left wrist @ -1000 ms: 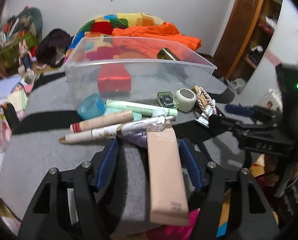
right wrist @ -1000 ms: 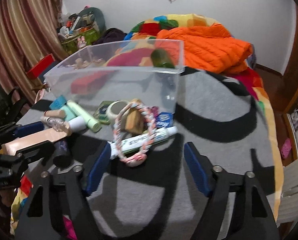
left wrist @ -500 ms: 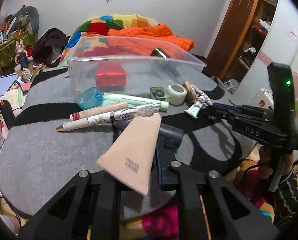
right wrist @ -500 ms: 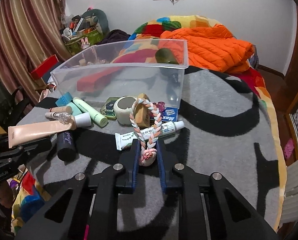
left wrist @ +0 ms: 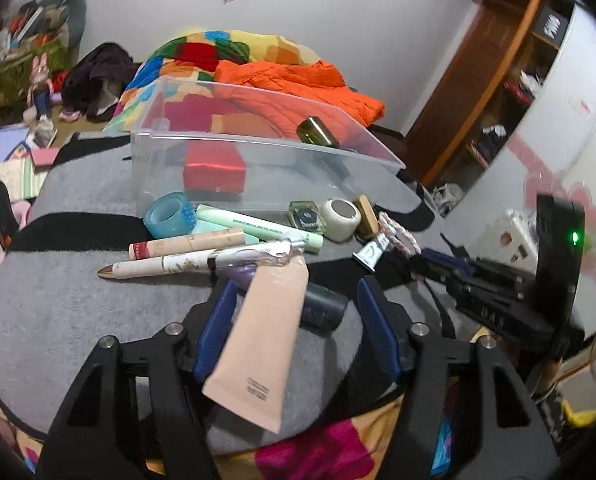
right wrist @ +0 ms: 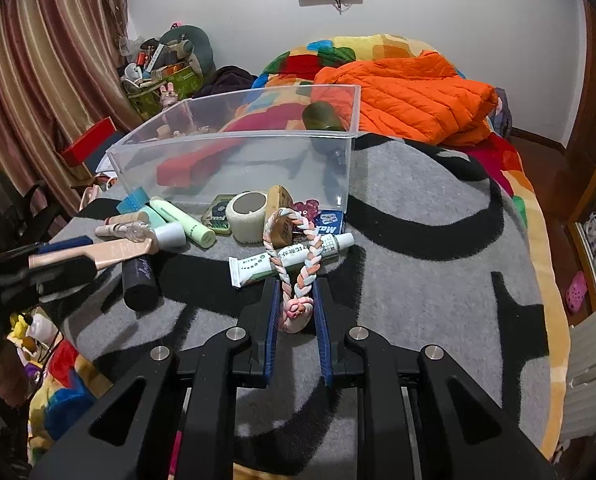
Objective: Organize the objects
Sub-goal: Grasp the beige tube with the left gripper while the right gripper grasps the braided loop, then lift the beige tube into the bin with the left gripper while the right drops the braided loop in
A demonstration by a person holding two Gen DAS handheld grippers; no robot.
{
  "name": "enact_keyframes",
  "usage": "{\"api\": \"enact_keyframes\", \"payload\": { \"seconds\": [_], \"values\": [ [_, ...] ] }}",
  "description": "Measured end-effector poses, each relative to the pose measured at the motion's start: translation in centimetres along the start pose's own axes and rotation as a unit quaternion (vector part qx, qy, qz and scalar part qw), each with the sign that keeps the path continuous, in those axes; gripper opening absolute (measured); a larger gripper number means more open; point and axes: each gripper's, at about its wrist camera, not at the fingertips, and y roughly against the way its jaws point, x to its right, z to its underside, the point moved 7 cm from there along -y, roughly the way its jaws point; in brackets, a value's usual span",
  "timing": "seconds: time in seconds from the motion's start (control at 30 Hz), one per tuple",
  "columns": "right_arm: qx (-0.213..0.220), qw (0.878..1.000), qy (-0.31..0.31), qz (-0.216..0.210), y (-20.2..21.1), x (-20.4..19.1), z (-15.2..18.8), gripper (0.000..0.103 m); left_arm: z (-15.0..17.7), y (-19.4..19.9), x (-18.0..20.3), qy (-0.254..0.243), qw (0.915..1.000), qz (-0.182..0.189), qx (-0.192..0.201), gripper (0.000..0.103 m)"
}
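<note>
Left wrist view: left gripper (left wrist: 298, 300) fingers are opening around one beige tube (left wrist: 264, 336), lying beside one dark tube (left wrist: 321, 312) before one clear bin (left wrist: 258, 168); right wrist view: right gripper (right wrist: 296, 300) fingers are pinching one braided rope ring (right wrist: 298, 264) lying over one white tube (right wrist: 290, 258).

Each gripper is made of black plastic. The left gripper (left wrist: 294, 312) has two long fingers (left wrist: 214, 326) with dark blue pads on the inside, and round silver screws sit on its black arms. The right gripper (right wrist: 296, 304) looks the same. Seen from the side, it has a tall black block with a small green light.
</note>
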Motion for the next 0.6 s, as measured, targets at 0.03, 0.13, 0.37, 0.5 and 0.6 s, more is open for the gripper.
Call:
{"api": "enact_keyframes", "payload": {
  "seconds": [0.03,0.13,0.37,0.5,0.6],
  "values": [
    [0.0,1.0,-0.001,0.001,0.0,0.1,0.1,0.015,0.0,-0.2,-0.1,0.004,1.0,0.003,-0.004,0.04],
    [0.002,1.0,-0.002,0.002,0.1,0.1,0.2,0.015,0.4,-0.8,-0.3,-0.004,0.9999,-0.006,-0.014,0.027],
    [0.023,1.0,0.008,0.016,1.4,-0.3,-0.1,0.015,1.9,-0.4,0.8,-0.058,0.9972,-0.048,0.006,0.024],
    [0.03,0.999,0.007,0.015,2.3,-0.3,-0.1,0.015,2.5,-0.1,1.7,-0.082,0.9945,-0.063,0.016,0.018],
    [0.034,0.999,0.006,0.016,2.7,-0.2,-0.1,0.015,2.8,-0.2,2.4,-0.091,0.9938,-0.062,0.014,0.015]
  ]
}}
